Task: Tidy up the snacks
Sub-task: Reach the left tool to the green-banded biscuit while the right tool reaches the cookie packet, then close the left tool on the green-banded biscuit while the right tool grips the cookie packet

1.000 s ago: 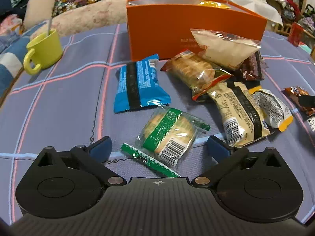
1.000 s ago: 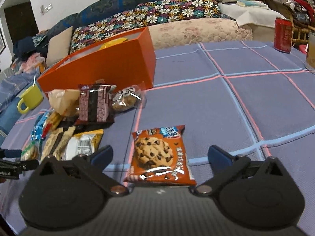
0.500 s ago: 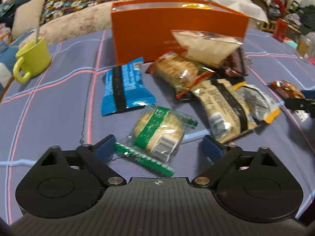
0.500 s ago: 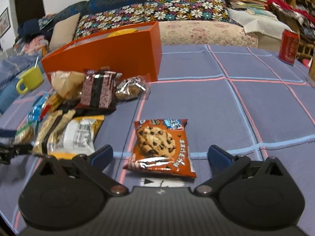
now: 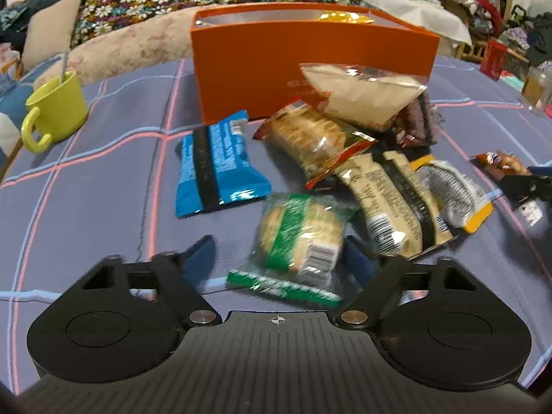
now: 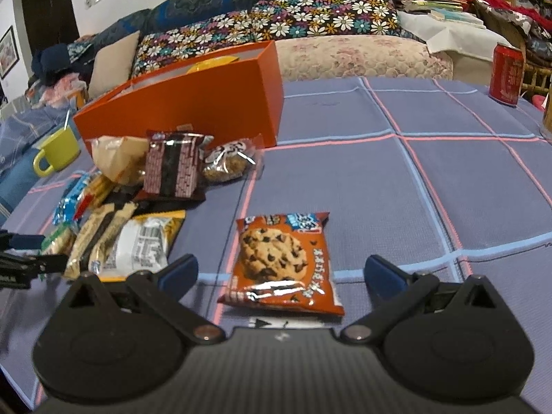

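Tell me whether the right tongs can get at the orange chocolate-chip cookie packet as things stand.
Probably yes: the orange chocolate-chip cookie packet lies flat, alone, between the open right tongs; nothing covers it.

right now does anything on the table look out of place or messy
Yes: the snack packets lie in a loose overlapping heap in front of the orange box rather than inside it, and one cookie packet lies apart on the checked cloth.
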A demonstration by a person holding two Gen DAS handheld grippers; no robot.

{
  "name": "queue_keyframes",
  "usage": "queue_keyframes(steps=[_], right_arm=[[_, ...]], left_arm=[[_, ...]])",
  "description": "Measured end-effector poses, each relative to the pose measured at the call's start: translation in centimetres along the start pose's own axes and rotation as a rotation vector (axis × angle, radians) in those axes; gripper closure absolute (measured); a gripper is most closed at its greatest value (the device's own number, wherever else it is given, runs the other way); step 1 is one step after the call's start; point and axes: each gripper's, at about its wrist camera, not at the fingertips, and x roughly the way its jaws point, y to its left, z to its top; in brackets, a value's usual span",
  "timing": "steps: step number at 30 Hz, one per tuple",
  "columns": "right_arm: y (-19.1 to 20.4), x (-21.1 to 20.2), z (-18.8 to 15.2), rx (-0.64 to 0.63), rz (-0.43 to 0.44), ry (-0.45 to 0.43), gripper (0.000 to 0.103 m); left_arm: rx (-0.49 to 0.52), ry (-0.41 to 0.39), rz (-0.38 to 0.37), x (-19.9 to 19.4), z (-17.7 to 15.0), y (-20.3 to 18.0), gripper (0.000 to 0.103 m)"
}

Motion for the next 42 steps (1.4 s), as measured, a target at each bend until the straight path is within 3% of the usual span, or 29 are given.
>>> queue_keyframes(steps=[2,5,7,9,11,14,18,19,20,22,28,31,32,34,37,40,41,42], right_arm=[[0.3,0.1,0.1,-0.008,0.002,0.003,0.000],[0.6,0.2,0.0,-0.027,-0.002,0.008,0.000],[0.4,0.1,0.0,-0.023,0.003,0.006,0.000],[0.1,-0.1,-0.2,-0.019,0.016,0.000,0.000],[0.0,-0.2,-0.3,-0.023,0.018,-0.006,0.000],[0.1,-0.1,-0.3,-0.044,0.009,-0.024,0.000],[0.7,0.6,-0.4,-0.102,-0.029,-0.020,0.003],[1.1,0.5,-0.5,-0.132,-0.051,-0.021,0.014],[1.5,0.4,-0.5,-0.167,-0.070,-0.028,0.036],[1.5,-0.2,-0.4,-0.156,-0.045,-0.025,0.052],[1.0,-1.2,-0.8,-0.138,-0.014,-0.019,0.055],[0.7,-1.3,-1.0,-0.134,-0.010,-0.018,0.053],[0.6,-1.4,-1.0,-0.129,-0.008,-0.018,0.048],[0.4,-1.5,-1.0,-0.119,-0.014,-0.018,0.040],[0.2,-1.6,-1.0,-0.113,-0.014,-0.015,0.038],[0.8,-1.3,-1.3,-0.165,-0.042,-0.019,0.038],[1.0,-1.2,-1.3,-0.181,-0.048,-0.019,0.041],[1.1,-1.3,-1.4,-0.177,-0.041,-0.019,0.044]], left_arm=[[0.021,-0.002,-0.012,-0.3,0.0,-0.5,0.094],[0.025,-0.004,-0.006,-0.4,-0.2,-0.5,0.094],[0.019,0.000,0.001,-0.5,-0.3,-0.3,0.088],[0.020,0.008,0.031,-0.6,-0.5,-0.3,0.059],[0.034,0.003,0.049,-0.6,-0.7,-0.4,0.055],[0.019,-0.002,-0.019,-0.8,-0.7,-0.2,0.090],[0.038,-0.010,-0.007,-0.8,-0.6,-0.6,0.092],[0.036,-0.010,-0.009,-0.8,-0.6,-0.6,0.092],[0.035,-0.011,-0.011,-0.8,-0.7,-0.6,0.094],[0.034,-0.015,-0.010,-0.9,-0.7,-0.6,0.095],[0.025,0.000,-0.011,-1.2,-0.9,-0.1,0.094],[0.031,0.001,0.017,-1.2,-1.1,0.1,0.071],[0.033,-0.003,0.030,-1.2,-1.2,0.1,0.066],[0.026,-0.004,0.029,-1.2,-1.2,0.2,0.066],[0.002,0.001,0.017,-1.0,-1.1,0.4,0.064],[0.000,-0.006,0.005,-1.0,-1.1,0.3,0.077],[0.008,-0.014,-0.002,-1.2,-1.1,0.1,0.094],[0.014,-0.015,0.001,-1.2,-1.1,-0.1,0.093]])
